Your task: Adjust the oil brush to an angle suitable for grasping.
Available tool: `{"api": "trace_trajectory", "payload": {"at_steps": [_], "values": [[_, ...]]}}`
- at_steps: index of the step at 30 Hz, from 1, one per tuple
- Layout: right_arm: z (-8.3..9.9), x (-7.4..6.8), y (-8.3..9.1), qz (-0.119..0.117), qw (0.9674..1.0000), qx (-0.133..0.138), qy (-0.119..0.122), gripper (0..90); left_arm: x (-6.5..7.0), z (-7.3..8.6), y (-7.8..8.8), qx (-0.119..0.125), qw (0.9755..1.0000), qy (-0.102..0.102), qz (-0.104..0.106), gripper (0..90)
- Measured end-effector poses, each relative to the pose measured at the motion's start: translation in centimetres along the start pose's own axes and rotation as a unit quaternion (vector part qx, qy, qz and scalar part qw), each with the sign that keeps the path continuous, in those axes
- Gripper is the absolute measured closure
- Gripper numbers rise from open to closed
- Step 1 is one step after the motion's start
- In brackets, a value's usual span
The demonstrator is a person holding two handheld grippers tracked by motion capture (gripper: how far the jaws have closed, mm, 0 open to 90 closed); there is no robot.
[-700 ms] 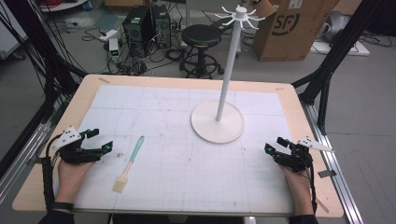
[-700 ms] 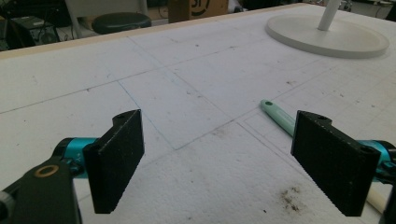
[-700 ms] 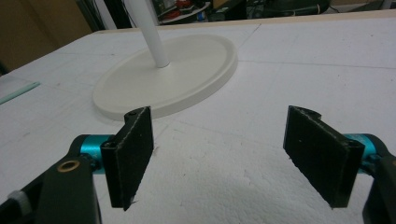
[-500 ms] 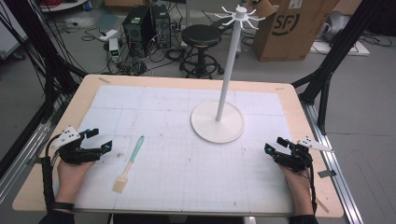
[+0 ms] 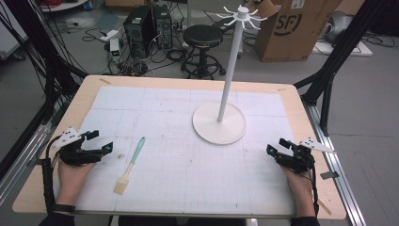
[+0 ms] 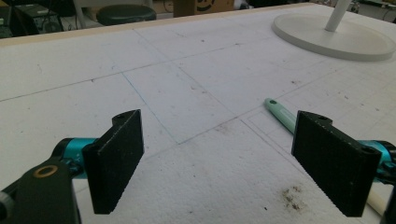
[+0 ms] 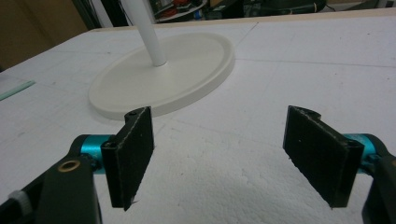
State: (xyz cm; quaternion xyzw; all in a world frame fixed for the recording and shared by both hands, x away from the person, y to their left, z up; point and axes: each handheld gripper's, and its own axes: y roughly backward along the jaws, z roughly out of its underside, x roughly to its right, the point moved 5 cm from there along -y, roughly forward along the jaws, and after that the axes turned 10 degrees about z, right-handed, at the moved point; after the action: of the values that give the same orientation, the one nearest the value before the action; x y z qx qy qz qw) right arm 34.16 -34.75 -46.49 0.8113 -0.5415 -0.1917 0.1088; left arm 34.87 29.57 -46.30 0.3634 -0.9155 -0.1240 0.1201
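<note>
A pastry brush (image 5: 131, 165) with a mint-green handle and pale bristles lies on the white mat, left of centre; its handle tip (image 6: 280, 113) pokes out beside the right jaw in the left gripper view. A white stand (image 5: 219, 122) with a round base, tall pole and hook arms on top rises at centre right, its base (image 7: 163, 77) close ahead in the right gripper view. My left gripper (image 5: 99, 141) rests open at the table's left edge, just left of the brush. Near the right edge my right gripper (image 5: 277, 146) is open, holding nothing.
The white gridded mat (image 5: 155, 108) covers a wooden table (image 5: 66, 117). Beyond the far edge stand a black stool (image 5: 203, 35), computer cases (image 5: 141, 23) and a cardboard box (image 5: 291, 23). Black frame legs (image 5: 329, 80) flank the table.
</note>
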Motion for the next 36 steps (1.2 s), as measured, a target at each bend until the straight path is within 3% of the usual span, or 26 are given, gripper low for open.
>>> {"api": "trace_trajectory", "payload": {"at_steps": [6,11,18,25,30,36], "values": [[0.0,0.1,-0.1,0.002,1.0000,-0.001,0.004,24.0,0.3,-0.1,0.1,0.001,1.0000,0.007,0.006,17.3],[0.0,0.0,-0.1,0.000,1.0000,-0.004,0.004,23.9,0.7,-0.7,0.5,0.022,0.9997,0.004,0.007,17.3],[0.0,0.0,-0.1,0.000,1.0000,-0.005,0.006,24.0,0.8,-0.7,0.6,0.015,0.9999,0.004,0.007,17.3],[0.0,0.0,-0.1,0.000,1.0000,-0.004,0.007,24.0,1.4,-1.0,0.6,0.017,0.9997,0.018,0.009,17.4],[0.0,0.0,-0.1,0.000,1.0000,-0.005,0.005,24.1,2.4,-1.7,0.9,0.012,0.9999,0.000,0.008,17.4],[0.0,0.0,-0.1,0.001,1.0000,-0.004,0.007,24.1,2.9,-2.0,0.7,0.006,0.9999,-0.009,0.012,17.4]]}}
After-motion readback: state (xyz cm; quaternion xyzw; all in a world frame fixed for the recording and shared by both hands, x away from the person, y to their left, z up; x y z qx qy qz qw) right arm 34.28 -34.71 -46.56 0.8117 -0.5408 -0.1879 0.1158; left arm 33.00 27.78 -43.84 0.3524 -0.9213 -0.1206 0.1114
